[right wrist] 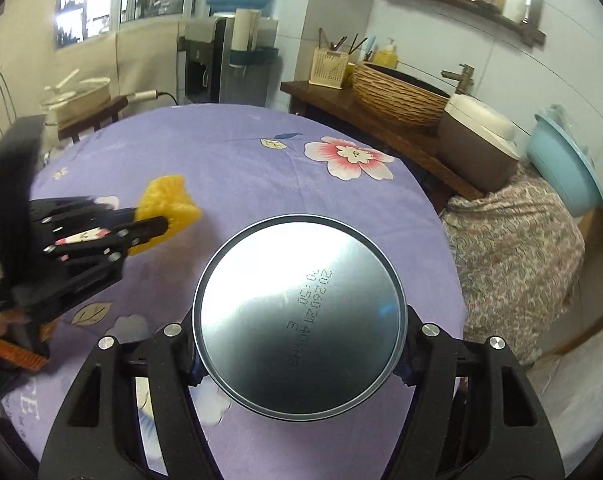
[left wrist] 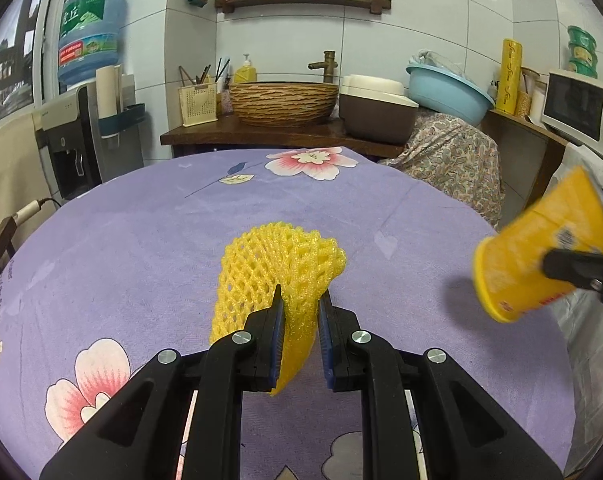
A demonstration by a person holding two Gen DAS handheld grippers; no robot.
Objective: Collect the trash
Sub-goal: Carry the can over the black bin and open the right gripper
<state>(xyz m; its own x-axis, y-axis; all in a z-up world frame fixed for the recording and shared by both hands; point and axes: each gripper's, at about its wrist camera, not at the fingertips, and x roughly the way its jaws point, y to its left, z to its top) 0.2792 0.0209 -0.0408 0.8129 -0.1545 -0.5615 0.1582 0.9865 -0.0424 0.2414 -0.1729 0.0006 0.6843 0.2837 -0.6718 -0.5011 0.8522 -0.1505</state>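
Note:
A yellow foam fruit net [left wrist: 279, 272] is pinched between the pads of my left gripper [left wrist: 300, 300], which is shut on it just above the purple flowered tablecloth [left wrist: 141, 240]. The net and left gripper also show in the right wrist view [right wrist: 167, 204]. My right gripper [right wrist: 299, 360] is shut on a yellow can, whose round silver end [right wrist: 299, 312] fills the right wrist view. In the left wrist view the yellow can [left wrist: 541, 248] hangs tilted and blurred at the table's right edge, held by the right gripper [left wrist: 581, 268].
Behind the table stands a wooden counter [left wrist: 261, 132] with a woven basin [left wrist: 283, 100], a brown-and-white cooker [left wrist: 375, 112] and a blue basin [left wrist: 449, 92]. A water dispenser [left wrist: 81, 136] stands at the left, a microwave [left wrist: 581, 104] at the right. White plastic [right wrist: 573, 384] lies beside the table's right side.

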